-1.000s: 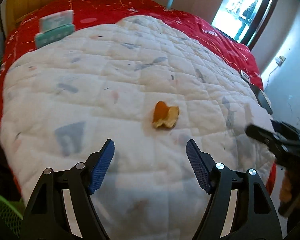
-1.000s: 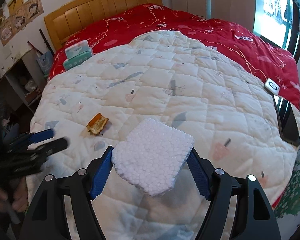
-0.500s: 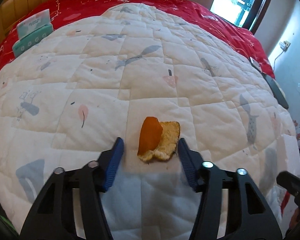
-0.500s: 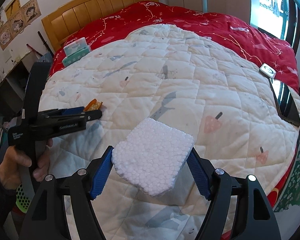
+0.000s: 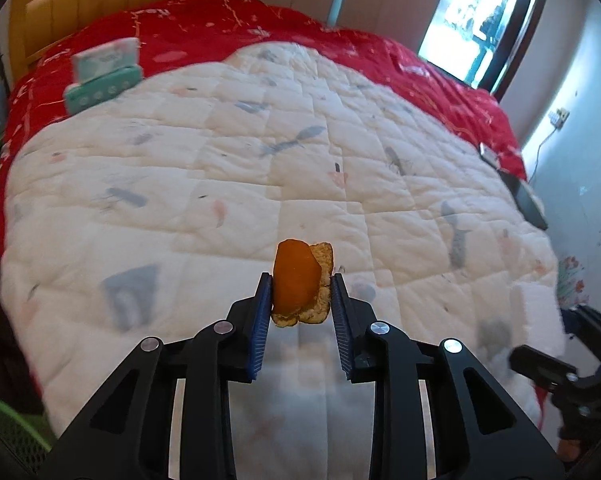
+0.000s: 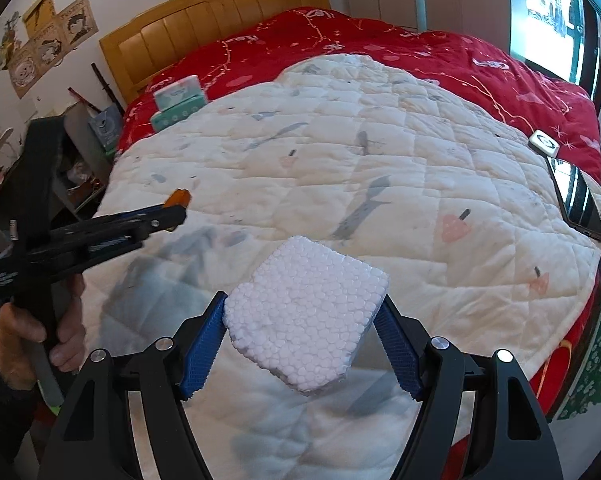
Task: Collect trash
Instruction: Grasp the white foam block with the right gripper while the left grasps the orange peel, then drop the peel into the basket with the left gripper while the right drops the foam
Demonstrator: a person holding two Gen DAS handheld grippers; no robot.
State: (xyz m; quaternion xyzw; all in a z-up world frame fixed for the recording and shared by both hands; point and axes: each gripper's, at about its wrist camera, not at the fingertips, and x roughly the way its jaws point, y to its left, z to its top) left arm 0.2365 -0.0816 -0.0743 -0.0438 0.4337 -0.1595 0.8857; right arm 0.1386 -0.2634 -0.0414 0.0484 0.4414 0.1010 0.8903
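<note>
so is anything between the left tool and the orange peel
No, nothing. The left tool is already shut on the orange peel, blue pads against both its sides, above the white quilt. The right tool holds a white foam piece off to the side.

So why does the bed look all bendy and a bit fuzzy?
Left wrist view: the fisheye lens bulges the quilt, its edges smear with motion blur, the window glares white; the orange peel stays sharp. Right wrist view: same bulge, the foam piece crisp, the other tongs slightly blurred.
</note>
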